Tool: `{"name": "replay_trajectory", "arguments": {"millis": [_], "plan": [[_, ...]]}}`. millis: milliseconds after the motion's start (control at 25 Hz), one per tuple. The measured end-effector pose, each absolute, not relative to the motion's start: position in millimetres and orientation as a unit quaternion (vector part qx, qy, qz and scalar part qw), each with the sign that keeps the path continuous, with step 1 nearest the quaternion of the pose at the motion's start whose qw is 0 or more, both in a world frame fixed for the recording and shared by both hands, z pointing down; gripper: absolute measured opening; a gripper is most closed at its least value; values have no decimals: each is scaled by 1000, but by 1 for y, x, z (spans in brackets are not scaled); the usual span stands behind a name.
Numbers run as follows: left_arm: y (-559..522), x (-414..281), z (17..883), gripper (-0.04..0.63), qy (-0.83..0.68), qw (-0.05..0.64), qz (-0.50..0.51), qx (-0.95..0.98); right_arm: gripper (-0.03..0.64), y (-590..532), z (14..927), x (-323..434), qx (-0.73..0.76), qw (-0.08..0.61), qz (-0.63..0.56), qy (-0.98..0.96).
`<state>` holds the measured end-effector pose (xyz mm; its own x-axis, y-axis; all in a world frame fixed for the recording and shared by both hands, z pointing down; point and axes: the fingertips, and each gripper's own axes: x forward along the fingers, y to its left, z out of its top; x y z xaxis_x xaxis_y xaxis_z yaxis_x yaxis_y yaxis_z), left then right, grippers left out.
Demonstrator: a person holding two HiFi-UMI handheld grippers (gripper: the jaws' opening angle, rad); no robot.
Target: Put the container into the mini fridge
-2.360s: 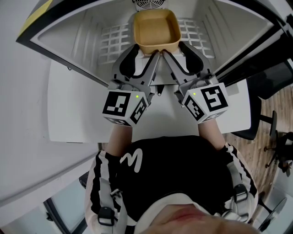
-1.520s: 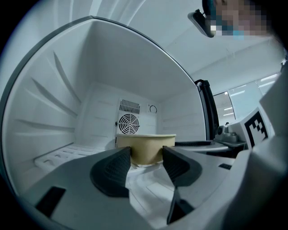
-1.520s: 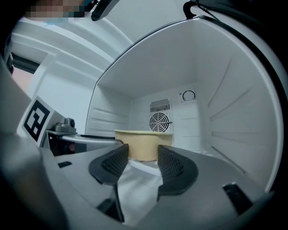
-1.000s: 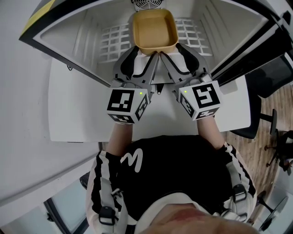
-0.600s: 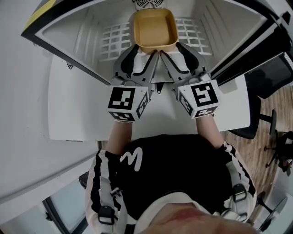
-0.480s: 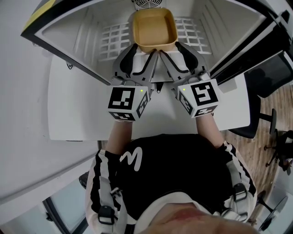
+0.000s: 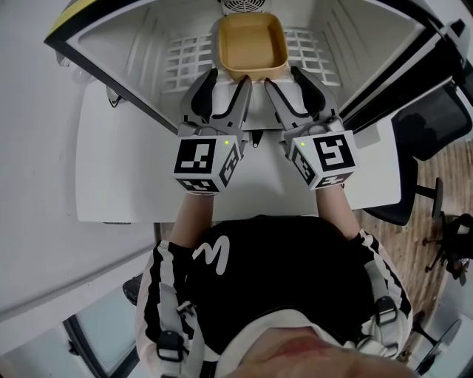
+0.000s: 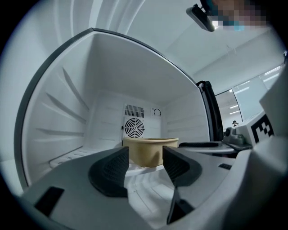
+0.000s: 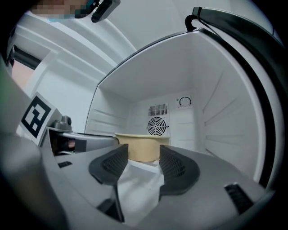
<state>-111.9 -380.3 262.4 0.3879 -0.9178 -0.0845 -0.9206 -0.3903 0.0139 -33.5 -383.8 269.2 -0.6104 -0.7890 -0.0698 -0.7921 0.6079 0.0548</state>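
Note:
A tan square container (image 7: 253,46) sits on the white wire shelf (image 7: 185,57) inside the open mini fridge, close to the fan (image 7: 244,6) in its back wall. My left gripper (image 7: 225,80) and right gripper (image 7: 287,80) are side by side just in front of its near rim, both open and holding nothing. In the left gripper view the container (image 8: 150,151) shows beyond the spread jaws of the left gripper (image 8: 146,165), apart from them. The right gripper view gives the same picture: the container (image 9: 141,150) stands past the right gripper (image 9: 143,162).
The fridge lies open on a white table (image 7: 122,173), its black door (image 7: 414,63) swung out to the right. Ribbed white walls (image 8: 63,117) close in on both sides of the shelf. A black office chair (image 7: 425,125) stands on the wooden floor at the right.
Both grippers were shut on the container's near rim; now they have opened and drawn back a little. The container stays on the fridge shelf.

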Motion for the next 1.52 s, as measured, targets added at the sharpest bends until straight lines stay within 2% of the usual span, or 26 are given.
{"name": "replay_trajectory", "arguments": {"millis": [1520], "plan": [[-326, -117, 305, 229, 554, -2, 33, -832, 212, -321, 302, -51, -413, 30, 24, 910]]}}
